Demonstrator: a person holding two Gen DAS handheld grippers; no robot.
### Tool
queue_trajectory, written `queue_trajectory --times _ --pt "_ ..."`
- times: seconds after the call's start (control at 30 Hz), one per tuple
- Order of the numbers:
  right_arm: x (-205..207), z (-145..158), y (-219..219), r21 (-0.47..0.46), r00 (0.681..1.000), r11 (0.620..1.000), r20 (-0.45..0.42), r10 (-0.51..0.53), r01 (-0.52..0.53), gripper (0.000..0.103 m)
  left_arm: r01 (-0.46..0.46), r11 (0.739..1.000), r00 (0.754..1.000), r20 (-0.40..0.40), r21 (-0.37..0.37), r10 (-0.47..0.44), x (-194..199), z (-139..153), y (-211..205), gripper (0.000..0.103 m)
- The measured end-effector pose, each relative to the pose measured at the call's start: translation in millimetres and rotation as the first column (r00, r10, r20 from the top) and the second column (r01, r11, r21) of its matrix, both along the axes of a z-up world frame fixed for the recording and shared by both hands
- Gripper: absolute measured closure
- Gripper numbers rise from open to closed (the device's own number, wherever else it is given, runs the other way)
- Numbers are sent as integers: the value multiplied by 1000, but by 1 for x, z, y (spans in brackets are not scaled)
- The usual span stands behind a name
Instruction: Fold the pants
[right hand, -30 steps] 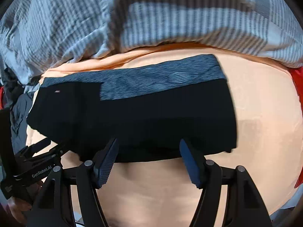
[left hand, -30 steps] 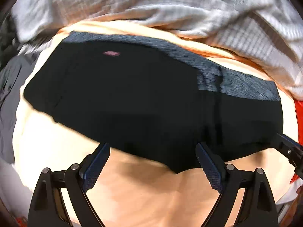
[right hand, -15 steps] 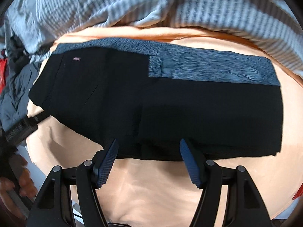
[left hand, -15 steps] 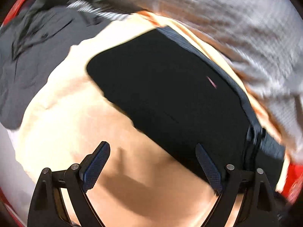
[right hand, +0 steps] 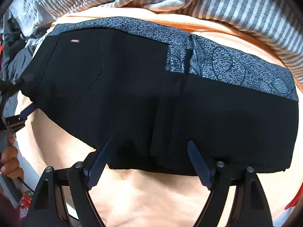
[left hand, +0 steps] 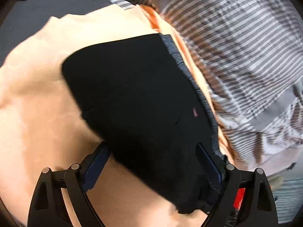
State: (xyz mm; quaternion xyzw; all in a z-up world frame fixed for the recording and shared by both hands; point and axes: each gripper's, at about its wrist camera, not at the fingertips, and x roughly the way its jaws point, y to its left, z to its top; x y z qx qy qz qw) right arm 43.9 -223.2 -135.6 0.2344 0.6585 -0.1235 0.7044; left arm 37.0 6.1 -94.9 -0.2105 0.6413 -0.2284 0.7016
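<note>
On orange sheet (right hand: 151,198): one pants (right hand: 132,94), now nearer both grippers. Left gripper (left hand: 153,166) spread, straddling pants end; right gripper (right hand: 147,162) spread at hem.

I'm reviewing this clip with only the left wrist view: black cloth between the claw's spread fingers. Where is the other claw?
Observer: The right claw is open at the near edge of the folded black pants, around the middle of their length.
Operator: Is that grey strip along the far edge plain throughout?
Observer: No. The speckled grey fabric band is wider on the right half and carries drawn leaf outlines there.
Operator: Any pocket visible?
Observer: Yes, a stitched back pocket sits just below the small red label.
</note>
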Motion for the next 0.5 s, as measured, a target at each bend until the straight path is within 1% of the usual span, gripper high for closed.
queue_trajectory --times 0.1,0.23,0.3,0.47,0.5 --pt "0 -1 -1 3 1000 1000 1 -10 10 17 -1 1000 1000 0 -15 1 5 -3 -5 11" --pt "0 -1 -1 2 1000 1000 7 -8 8 17 -31 998 999 -11 -62 30 11 -3 -3 11" --pt "-6 -1 -1 -1 1000 1000 11 -7 7 17 -36 996 999 -5 -79 36 11 -1 -3 11" --pt "-7 -3 3 -13 1000 1000 13 -2 2 17 3 1000 999 35 -24 -2 11 -4 -13 10" --pt "-3 -5 7 -14 1000 1000 13 -2 2 17 2 1000 999 39 -16 -1 12 -4 -16 6"
